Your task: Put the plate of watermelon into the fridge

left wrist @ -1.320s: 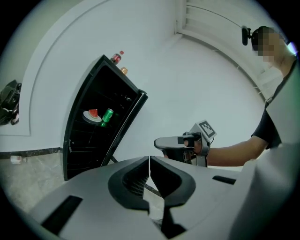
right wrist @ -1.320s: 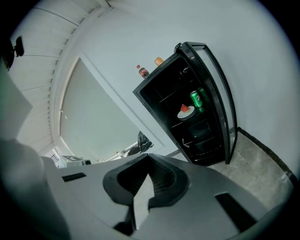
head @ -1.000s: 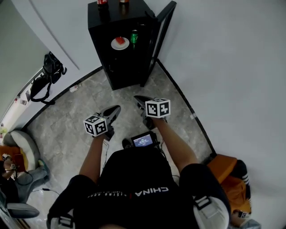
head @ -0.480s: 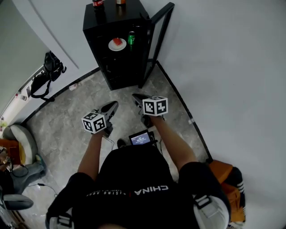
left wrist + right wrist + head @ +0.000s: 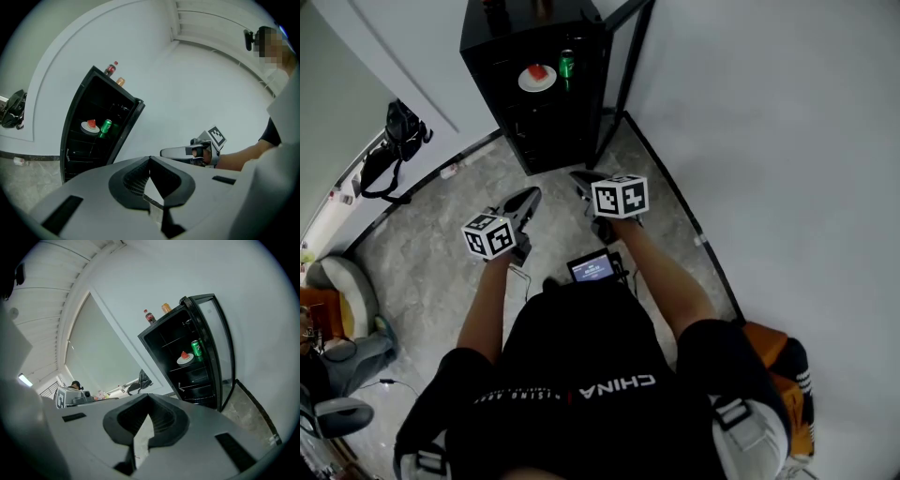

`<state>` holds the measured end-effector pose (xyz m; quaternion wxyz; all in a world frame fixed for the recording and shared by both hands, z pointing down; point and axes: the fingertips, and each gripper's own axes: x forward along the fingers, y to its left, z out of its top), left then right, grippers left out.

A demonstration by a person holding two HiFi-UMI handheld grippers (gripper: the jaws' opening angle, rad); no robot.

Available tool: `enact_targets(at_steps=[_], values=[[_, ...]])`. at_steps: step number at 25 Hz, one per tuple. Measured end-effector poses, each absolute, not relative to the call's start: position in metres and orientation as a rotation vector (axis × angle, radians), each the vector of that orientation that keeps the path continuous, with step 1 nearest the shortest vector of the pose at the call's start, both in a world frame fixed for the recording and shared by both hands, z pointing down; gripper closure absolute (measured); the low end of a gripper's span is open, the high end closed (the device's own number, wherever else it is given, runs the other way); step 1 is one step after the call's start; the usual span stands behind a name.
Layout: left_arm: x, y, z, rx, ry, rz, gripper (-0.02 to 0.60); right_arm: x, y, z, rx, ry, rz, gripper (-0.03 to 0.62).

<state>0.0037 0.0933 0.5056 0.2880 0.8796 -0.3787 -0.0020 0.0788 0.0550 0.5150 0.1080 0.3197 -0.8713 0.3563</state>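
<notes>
The plate of watermelon (image 5: pixel 536 77) already sits inside the fridge (image 5: pixel 546 141) (beside a green can (image 5: pixel 566 64)), ahead of and well apart from the left gripper (image 5: pixel 525 199) and right gripper (image 5: pixel 581 178), both closed and empty.

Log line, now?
white plate of watermelon: on black fridge shelf beside green can | fridge door: open | left gripper: shut, empty | right gripper: shut, empty

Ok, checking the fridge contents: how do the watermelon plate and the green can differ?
The watermelon plate is white, low and wide, carrying a red piece; the green can is narrow and upright. In the head view the plate sits left of the can. Both share one shelf in the open black fridge.
</notes>
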Motion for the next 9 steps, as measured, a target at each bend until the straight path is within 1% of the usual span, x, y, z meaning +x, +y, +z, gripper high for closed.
enact_targets(at_steps=[9], values=[[0.0084,0.0978,0.5103,2.379,-0.983,0.016,0.569,0.0778,0.0584,0.5193,0.926,-2.564,1.048,0.579]])
